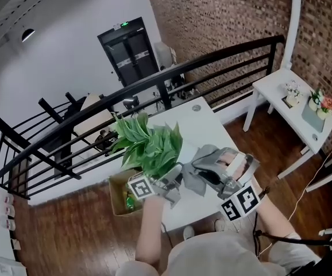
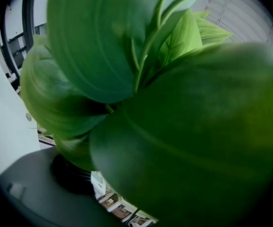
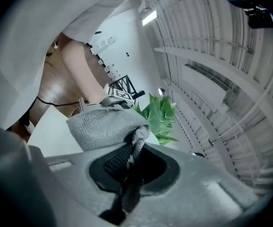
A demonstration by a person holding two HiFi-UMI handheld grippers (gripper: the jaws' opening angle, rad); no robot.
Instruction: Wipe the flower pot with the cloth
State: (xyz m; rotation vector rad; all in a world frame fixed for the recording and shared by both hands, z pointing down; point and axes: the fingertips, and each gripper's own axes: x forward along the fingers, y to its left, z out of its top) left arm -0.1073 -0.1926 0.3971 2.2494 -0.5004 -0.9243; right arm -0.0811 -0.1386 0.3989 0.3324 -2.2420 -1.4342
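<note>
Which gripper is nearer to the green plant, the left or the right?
Left. The left gripper is just below the plant, against its leaves; the right gripper, clamped on the grey cloth, is apart at its right.

Even indoor light. Right gripper view: ceiling strip (image 3: pixel 148 17) seen glowing at 12 o'clock. Leaves (image 2: pixel 183 141) blurred, out of focus. Edges bent, vignetted dark.

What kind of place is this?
Probably an upstairs landing or balcony level inside a loft-style building, maybe an office. A black railing guards the edge, and there's a brick wall, a wooden floor and a door with a green exit sign.
</note>
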